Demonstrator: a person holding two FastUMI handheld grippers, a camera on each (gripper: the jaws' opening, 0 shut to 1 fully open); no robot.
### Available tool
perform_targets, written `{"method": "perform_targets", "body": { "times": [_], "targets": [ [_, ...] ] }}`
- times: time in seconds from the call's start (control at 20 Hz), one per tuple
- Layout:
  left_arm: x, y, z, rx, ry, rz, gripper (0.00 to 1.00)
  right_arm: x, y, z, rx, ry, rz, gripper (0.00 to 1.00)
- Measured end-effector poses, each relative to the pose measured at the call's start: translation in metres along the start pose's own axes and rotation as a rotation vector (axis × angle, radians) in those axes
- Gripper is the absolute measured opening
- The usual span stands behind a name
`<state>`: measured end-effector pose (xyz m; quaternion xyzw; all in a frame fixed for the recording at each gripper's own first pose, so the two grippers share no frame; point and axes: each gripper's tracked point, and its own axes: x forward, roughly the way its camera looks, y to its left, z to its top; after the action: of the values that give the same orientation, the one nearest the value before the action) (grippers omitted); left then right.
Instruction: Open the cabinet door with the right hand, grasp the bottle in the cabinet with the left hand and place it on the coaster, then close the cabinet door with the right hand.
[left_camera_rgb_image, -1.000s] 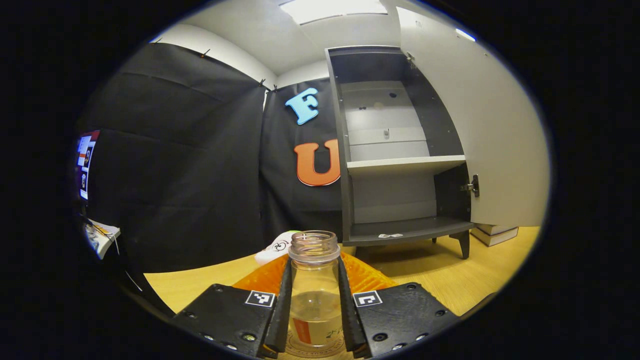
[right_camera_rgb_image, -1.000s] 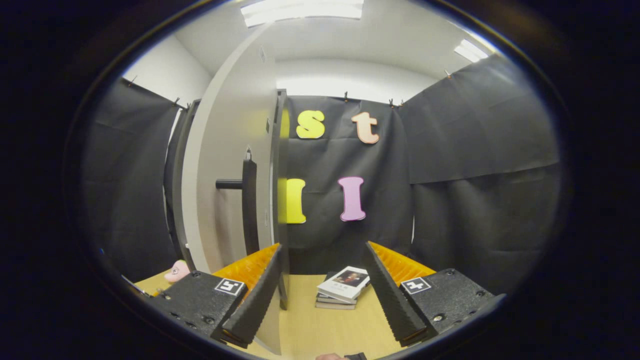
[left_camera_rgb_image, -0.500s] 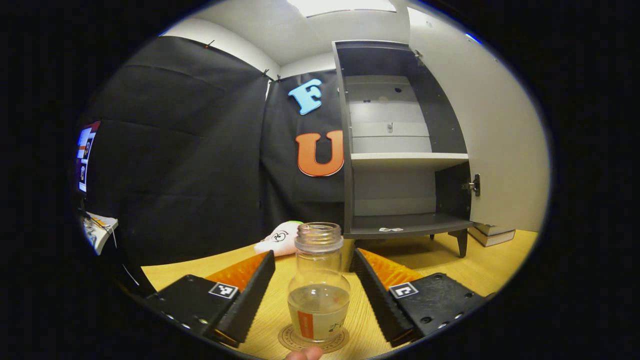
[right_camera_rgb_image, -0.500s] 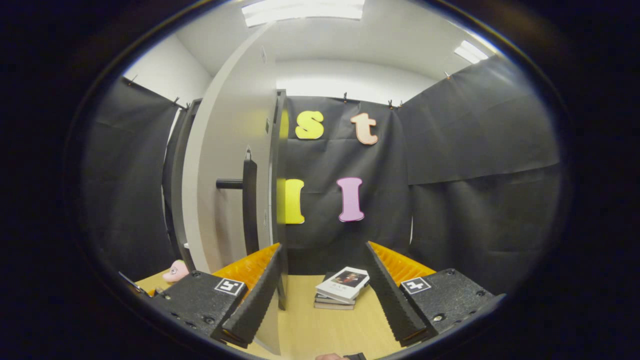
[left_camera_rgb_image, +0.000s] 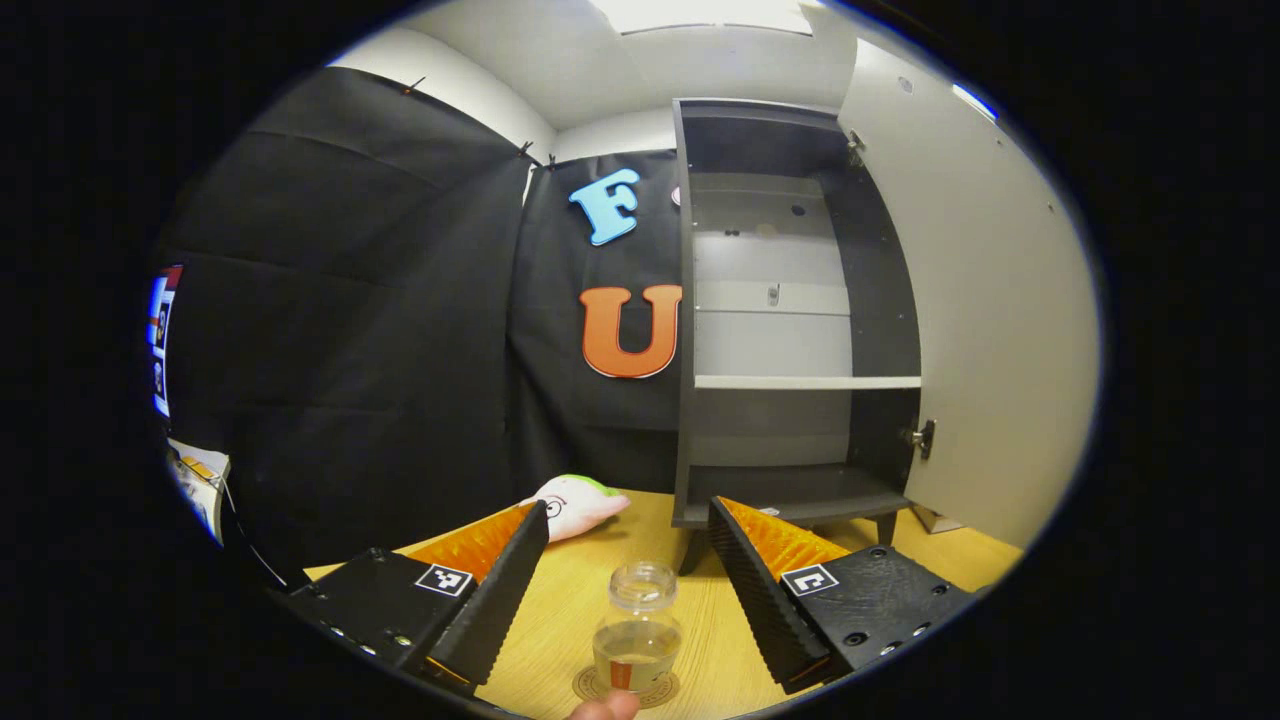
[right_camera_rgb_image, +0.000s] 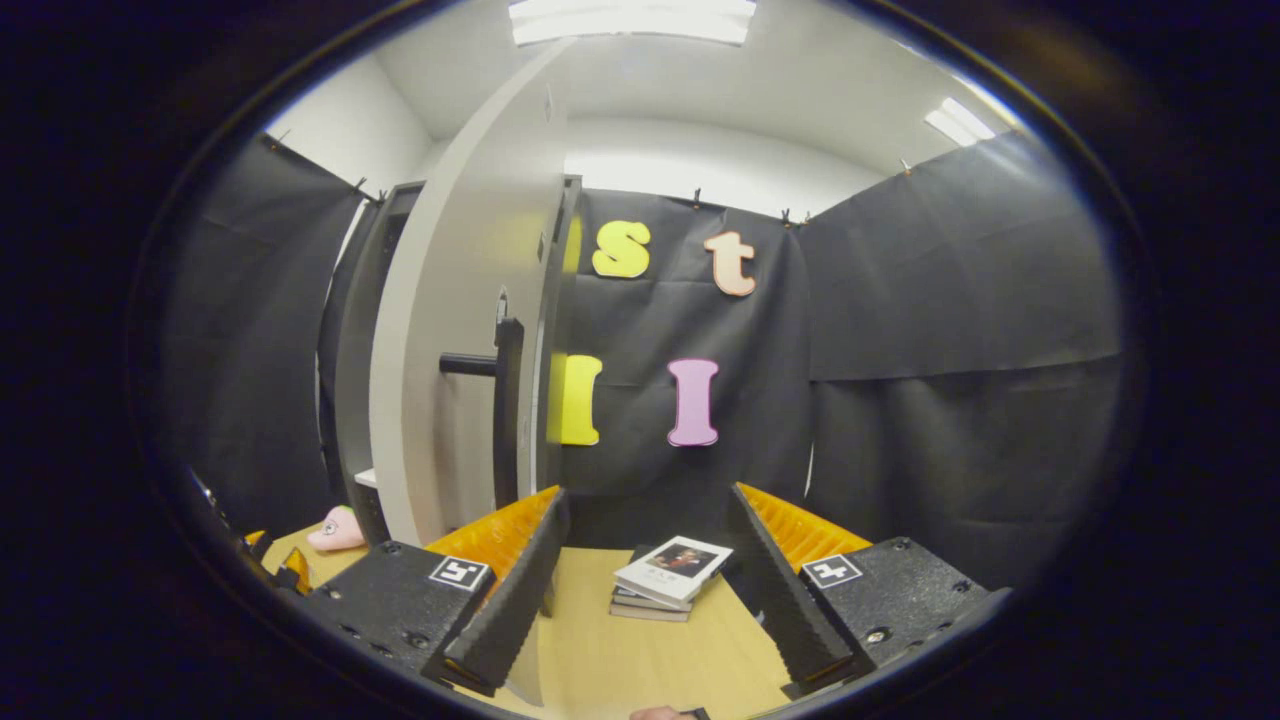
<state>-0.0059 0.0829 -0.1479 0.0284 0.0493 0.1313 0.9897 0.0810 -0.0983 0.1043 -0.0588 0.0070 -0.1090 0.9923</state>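
Note:
In the left gripper view a small clear bottle (left_camera_rgb_image: 638, 635), capless and part full of liquid, stands upright on a round coaster (left_camera_rgb_image: 588, 686) on the wooden table (left_camera_rgb_image: 560, 620). My left gripper (left_camera_rgb_image: 625, 575) is open, raised above and behind the bottle, touching nothing. Beyond stands the dark cabinet (left_camera_rgb_image: 790, 320) with its pale door (left_camera_rgb_image: 985, 300) swung open to the right and its shelves bare. In the right gripper view my right gripper (right_camera_rgb_image: 645, 565) is open, just right of the door's (right_camera_rgb_image: 465, 330) free edge, whose dark bar handle (right_camera_rgb_image: 505, 400) sticks out.
A pale plush toy (left_camera_rgb_image: 575, 503) lies on the table left of the cabinet's foot. A stack of books (right_camera_rgb_image: 665, 578) rests on the table ahead of the right gripper. A fingertip (left_camera_rgb_image: 600, 708) shows at the bottom edge of the left gripper view.
My left gripper went from shut on the bottle to open, then lifted up and back, leaving the bottle on the coaster. The right gripper shifted slightly beside the door edge.

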Motion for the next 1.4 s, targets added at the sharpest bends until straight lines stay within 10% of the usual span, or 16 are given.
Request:
{"method": "perform_targets", "body": {
  "times": [0.5,1.4],
  "targets": [
    [-0.003,-0.026,0.108,0.036,-0.009,-0.11,0.96,0.007,0.004,-0.012,0.037,-0.016,0.083,0.98],
    [-0.012,-0.039,0.106,0.007,-0.008,-0.123,0.96,0.002,0.073,-0.017,0.175,-0.036,0.331,0.94]
  ]
}}
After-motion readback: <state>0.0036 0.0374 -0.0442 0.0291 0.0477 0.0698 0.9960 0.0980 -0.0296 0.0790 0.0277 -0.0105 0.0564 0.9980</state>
